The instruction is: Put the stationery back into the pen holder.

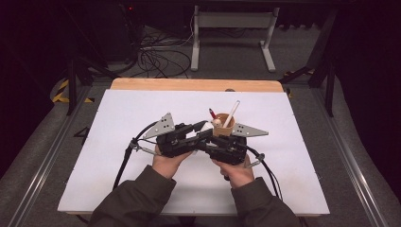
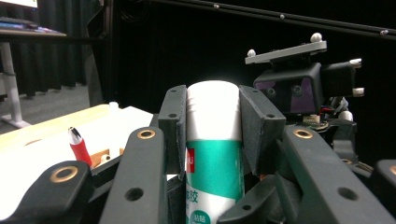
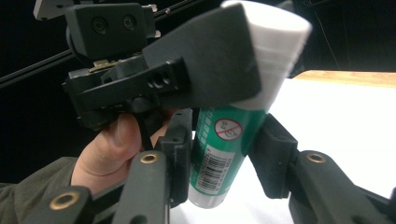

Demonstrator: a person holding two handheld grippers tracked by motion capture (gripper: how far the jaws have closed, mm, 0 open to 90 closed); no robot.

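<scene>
High view: both hand-held grippers met over the white table sheet (image 1: 142, 189), just in front of a small brown paper cup (image 1: 221, 128) holding a red pen (image 1: 212, 113) and a white stick (image 1: 231, 113). Left gripper (image 1: 201, 132) and right gripper (image 1: 208, 144) pointed inward at each other, with a green-and-white plastic glue stick (image 1: 204, 126) between them and both hands equally near.

Left gripper view: jaws were clamped on the glue stick (image 2: 214, 140) around its white cap, long axis upright between the pads (image 2: 175, 126). The right gripper's body (image 2: 299, 88) sat just behind.

Right gripper view: the glue stick (image 3: 224, 149) ran tilted, cap end up and away, with the left gripper's pad (image 3: 205, 60) on the cap. Right gripper's jaws had just been closing and flanked the green barrel; near pad (image 3: 180, 154) touching, far pad (image 3: 275, 154) seemingly touching. Judged: cap and body lay on one axis, so pulling apart would run along it.
</scene>
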